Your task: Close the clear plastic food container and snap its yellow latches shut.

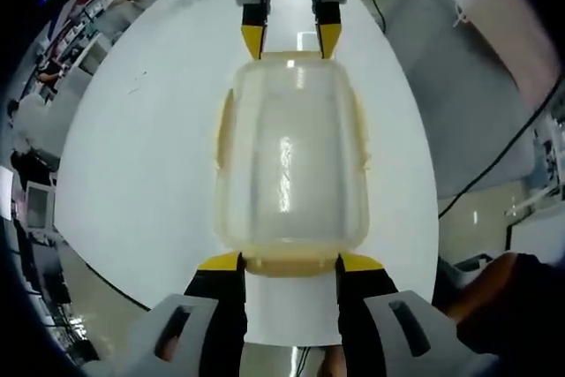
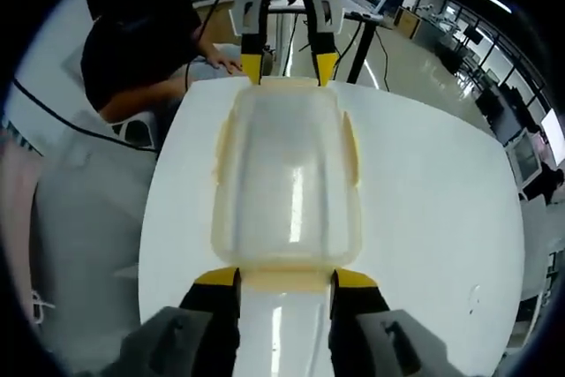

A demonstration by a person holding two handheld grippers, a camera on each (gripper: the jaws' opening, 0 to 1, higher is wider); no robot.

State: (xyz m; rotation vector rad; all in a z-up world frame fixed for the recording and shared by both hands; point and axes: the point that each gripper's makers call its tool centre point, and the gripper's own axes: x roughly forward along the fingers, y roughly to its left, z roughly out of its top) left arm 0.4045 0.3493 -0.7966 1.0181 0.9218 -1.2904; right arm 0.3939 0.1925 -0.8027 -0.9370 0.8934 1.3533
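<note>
1. While the white surface (image 1: 132, 174) carries it, the clear container (image 1: 290, 161) lies lengthwise between the two grippers, lid down on it.
2. The left gripper (image 1: 290, 264) meets one short end, the right gripper (image 2: 285, 278) the opposite end; both equally near.
3. Both pairs of fingers stand spread, gripping nothing, tips at the yellow end latches (image 1: 291, 264).

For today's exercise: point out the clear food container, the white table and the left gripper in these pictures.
clear food container (image 1: 290, 169), left gripper view, middle of its lid.
white table (image 1: 141, 174), left gripper view, bare top beside the container.
left gripper (image 1: 290, 264), left gripper view, midway between its yellow-tipped fingers.
</note>
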